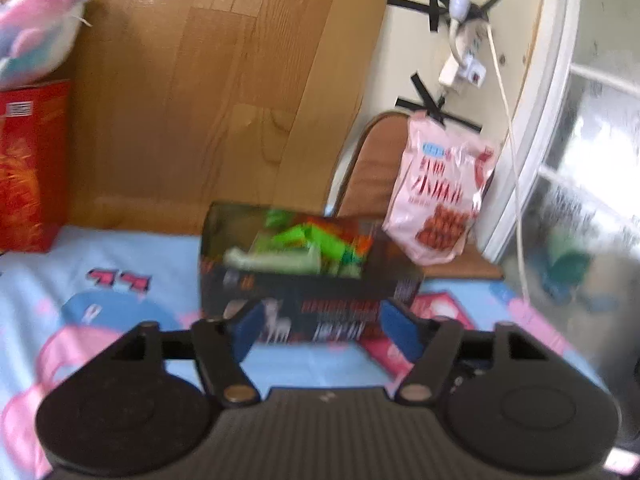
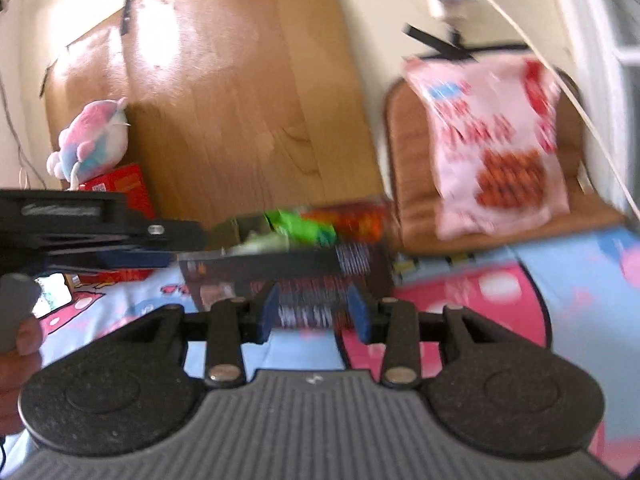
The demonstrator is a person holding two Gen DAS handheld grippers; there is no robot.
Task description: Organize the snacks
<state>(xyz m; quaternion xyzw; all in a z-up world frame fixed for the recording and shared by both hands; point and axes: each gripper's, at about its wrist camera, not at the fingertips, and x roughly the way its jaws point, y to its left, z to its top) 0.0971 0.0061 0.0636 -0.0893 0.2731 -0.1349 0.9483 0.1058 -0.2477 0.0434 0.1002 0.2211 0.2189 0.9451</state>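
A dark open-topped box stands on the blue cartoon bed sheet and holds green and orange snack packs. My left gripper is open and empty, just in front of the box. A pink snack bag leans upright on a brown chair behind the box. In the right wrist view the box and its snack packs lie straight ahead; my right gripper is open and empty in front of it. The pink bag is up right. The left gripper's body shows at the left.
A red carton with a pink plush toy on it stands at the left. A wooden board leans on the wall behind. A cable and taped power strip hang at the right, by a window.
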